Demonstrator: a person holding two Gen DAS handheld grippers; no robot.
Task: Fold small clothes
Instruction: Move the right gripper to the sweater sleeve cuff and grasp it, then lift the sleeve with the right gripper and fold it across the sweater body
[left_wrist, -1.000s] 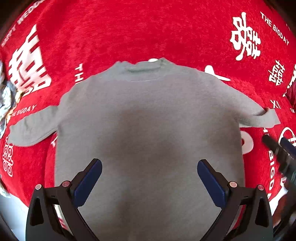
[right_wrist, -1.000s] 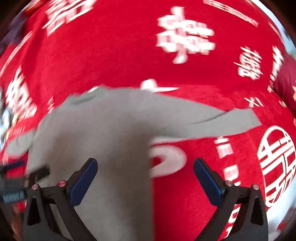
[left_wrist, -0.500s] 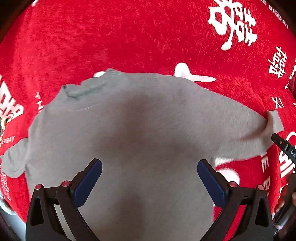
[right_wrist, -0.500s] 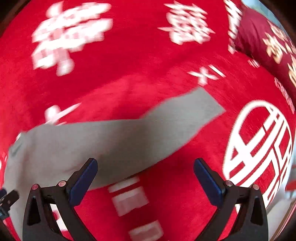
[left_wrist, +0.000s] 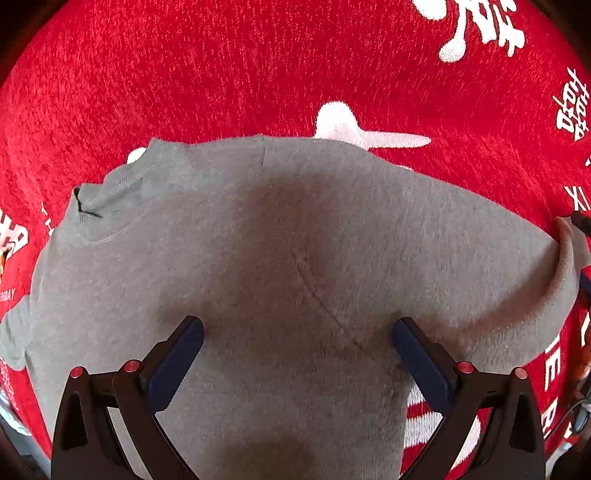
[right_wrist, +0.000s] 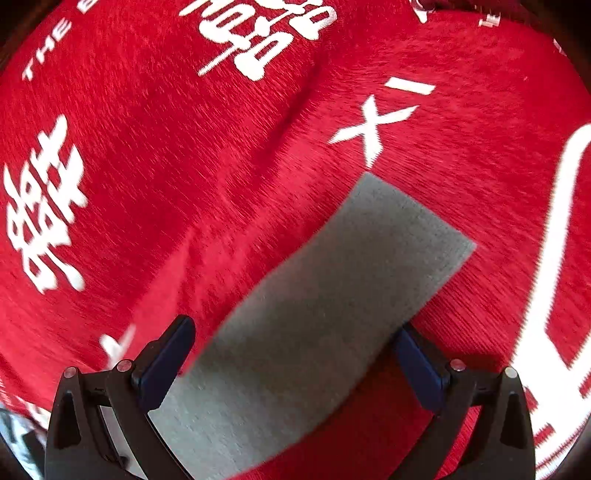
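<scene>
A small grey sweater (left_wrist: 258, 258) lies flat on a red blanket, its neckline (left_wrist: 107, 206) at the left and its right sleeve stretching to the frame's right edge. My left gripper (left_wrist: 297, 350) hovers open just over the chest near the right armpit seam, nothing between its fingers. In the right wrist view that sleeve (right_wrist: 314, 314) runs diagonally from lower left up to its cuff (right_wrist: 417, 221). My right gripper (right_wrist: 291, 358) is open and straddles the sleeve, one finger on each side. A dark tip of it shows by the cuff (left_wrist: 565, 243) in the left wrist view.
The red blanket (right_wrist: 184, 166) with white characters and lettering covers everything around the sweater. A soft ridge (right_wrist: 295, 110) runs through it beyond the cuff. Something patterned in grey and white (right_wrist: 14, 435) peeks in at the lower left edge.
Both grippers have dropped closer to the sweater. The left one swung right, from the hem side toward the shoulder; the right one travelled out along the right sleeve to straddle it. Jaws stayed open.
</scene>
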